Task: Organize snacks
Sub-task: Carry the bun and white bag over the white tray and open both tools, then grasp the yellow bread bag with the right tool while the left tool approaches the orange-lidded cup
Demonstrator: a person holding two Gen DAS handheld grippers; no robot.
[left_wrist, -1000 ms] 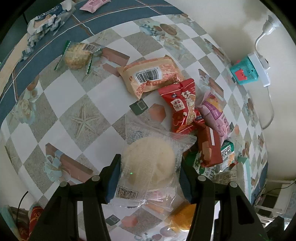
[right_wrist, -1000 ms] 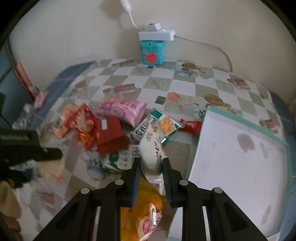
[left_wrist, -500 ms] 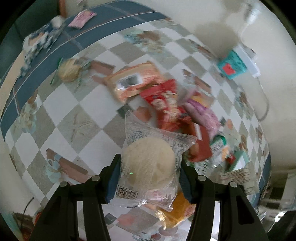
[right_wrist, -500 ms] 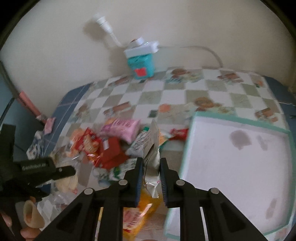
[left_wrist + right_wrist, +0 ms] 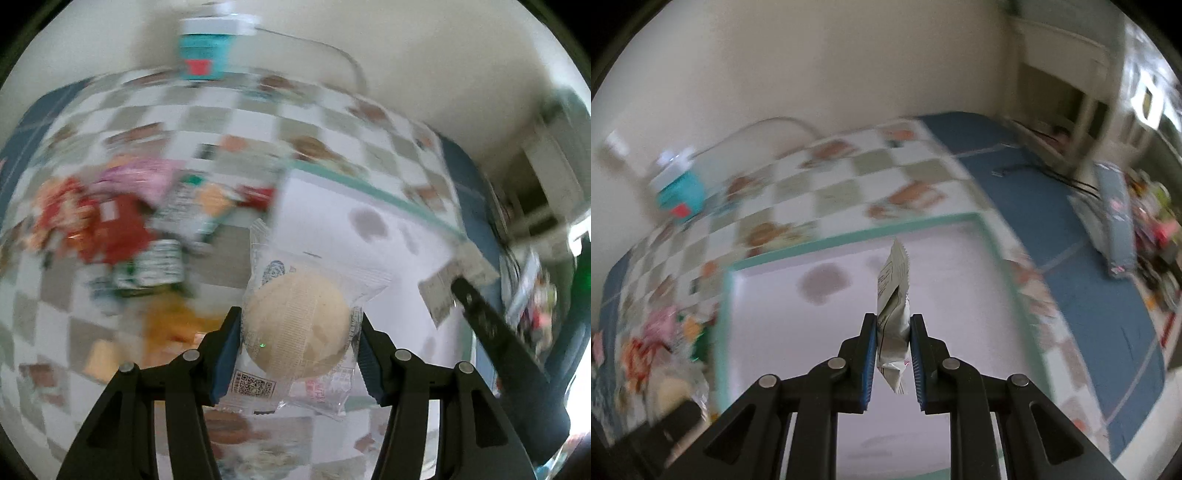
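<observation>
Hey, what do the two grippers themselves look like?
Both the left gripper and the right gripper are matte black plastic with angular linkage arms, round silver pivot pins and triangular cutouts. Their fingers carry blue pads on the inner faces. No cables or sleeves show.

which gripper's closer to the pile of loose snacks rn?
Left. The left gripper hangs beside the snack pile, near the tray's edge; the right gripper is over mid-tray, farther away.

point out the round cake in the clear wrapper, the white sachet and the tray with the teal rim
round cake (image 5: pixel 297 325), left wrist view, middle of the pale cake inside its clear wrapper
white sachet (image 5: pixel 893 317), right wrist view, printed face between the pads
tray (image 5: pixel 849 236), right wrist view, far teal rim
</observation>
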